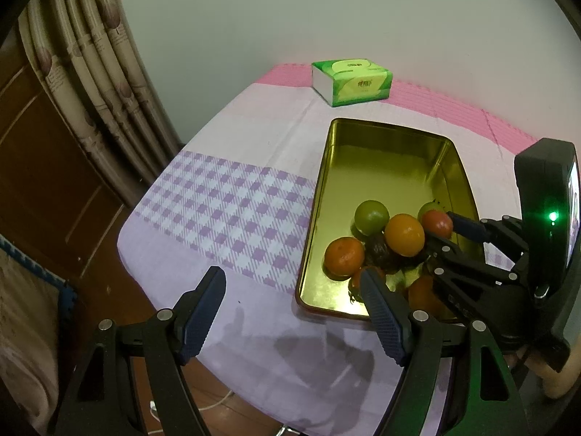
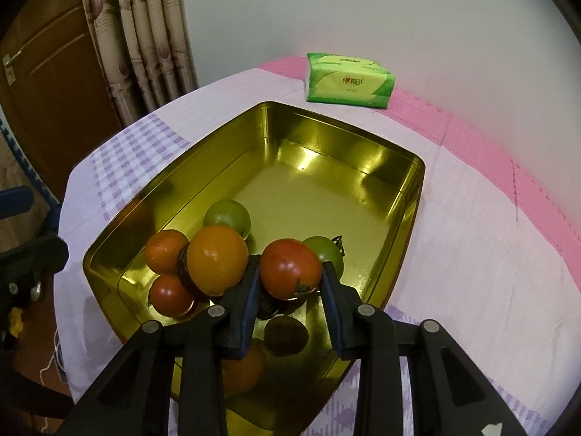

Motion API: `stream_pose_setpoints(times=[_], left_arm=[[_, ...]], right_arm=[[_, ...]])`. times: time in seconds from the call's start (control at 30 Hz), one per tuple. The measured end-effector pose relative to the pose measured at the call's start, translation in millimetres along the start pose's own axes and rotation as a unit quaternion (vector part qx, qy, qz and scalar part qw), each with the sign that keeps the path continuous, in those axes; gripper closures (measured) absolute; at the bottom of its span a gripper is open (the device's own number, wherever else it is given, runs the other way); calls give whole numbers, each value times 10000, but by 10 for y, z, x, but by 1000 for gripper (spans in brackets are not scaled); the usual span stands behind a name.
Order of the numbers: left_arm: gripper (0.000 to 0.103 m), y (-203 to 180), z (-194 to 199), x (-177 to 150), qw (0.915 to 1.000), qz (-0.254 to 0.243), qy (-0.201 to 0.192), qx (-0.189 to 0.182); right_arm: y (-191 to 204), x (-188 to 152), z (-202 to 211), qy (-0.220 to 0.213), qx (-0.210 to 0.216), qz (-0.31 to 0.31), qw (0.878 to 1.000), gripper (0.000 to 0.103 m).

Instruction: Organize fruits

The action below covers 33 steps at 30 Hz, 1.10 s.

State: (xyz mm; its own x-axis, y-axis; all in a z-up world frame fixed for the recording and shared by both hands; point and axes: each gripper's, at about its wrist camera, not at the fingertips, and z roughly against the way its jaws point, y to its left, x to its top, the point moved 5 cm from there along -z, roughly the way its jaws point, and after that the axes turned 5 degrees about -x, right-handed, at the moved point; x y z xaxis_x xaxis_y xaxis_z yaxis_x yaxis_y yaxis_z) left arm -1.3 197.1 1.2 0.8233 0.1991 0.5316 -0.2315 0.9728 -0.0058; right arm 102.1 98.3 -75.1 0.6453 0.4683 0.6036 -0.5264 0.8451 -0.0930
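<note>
A gold metal tin [image 1: 381, 160] [image 2: 326, 189] lies on the purple cloth with fruit piled at its near end. A red tomato [image 2: 290, 267] [image 1: 437, 223] sits between the pads of my right gripper [image 2: 290, 272] [image 1: 440, 226], which is shut on it low over the tin. Beside it are a yellow-orange fruit [image 2: 217, 258], a green fruit [image 2: 228, 216], a mandarin [image 2: 165, 250], a small red tomato [image 2: 170, 294] and a green tomato [image 2: 326, 252]. My left gripper [image 1: 292, 274] stands open and empty over the cloth at the tin's near left corner.
A green tissue pack [image 1: 352, 81] [image 2: 348, 80] lies behind the tin on a pink mat [image 2: 472, 138]. Curtains [image 1: 98, 83] and a wooden door [image 2: 54, 83] stand to the left. The table edge drops off at the left and near sides.
</note>
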Motion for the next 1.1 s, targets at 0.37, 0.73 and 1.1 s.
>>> stream_pose_setpoints(times=[0.37,0.73,1.1], left_arm=[[26,-2,-39,-22,10000,13,73,-48],[26,-61,-83,-43,9997,-86,174,-120],[26,-160,-74,-64,9993,-313,177,-80]], right_arm=[[-81,-42,154,-18,-131,-348,9993,47],[-236,-263,560,37,-369,-725,9967,11],[-174,-531,543,601,-210,-951,9934,3]])
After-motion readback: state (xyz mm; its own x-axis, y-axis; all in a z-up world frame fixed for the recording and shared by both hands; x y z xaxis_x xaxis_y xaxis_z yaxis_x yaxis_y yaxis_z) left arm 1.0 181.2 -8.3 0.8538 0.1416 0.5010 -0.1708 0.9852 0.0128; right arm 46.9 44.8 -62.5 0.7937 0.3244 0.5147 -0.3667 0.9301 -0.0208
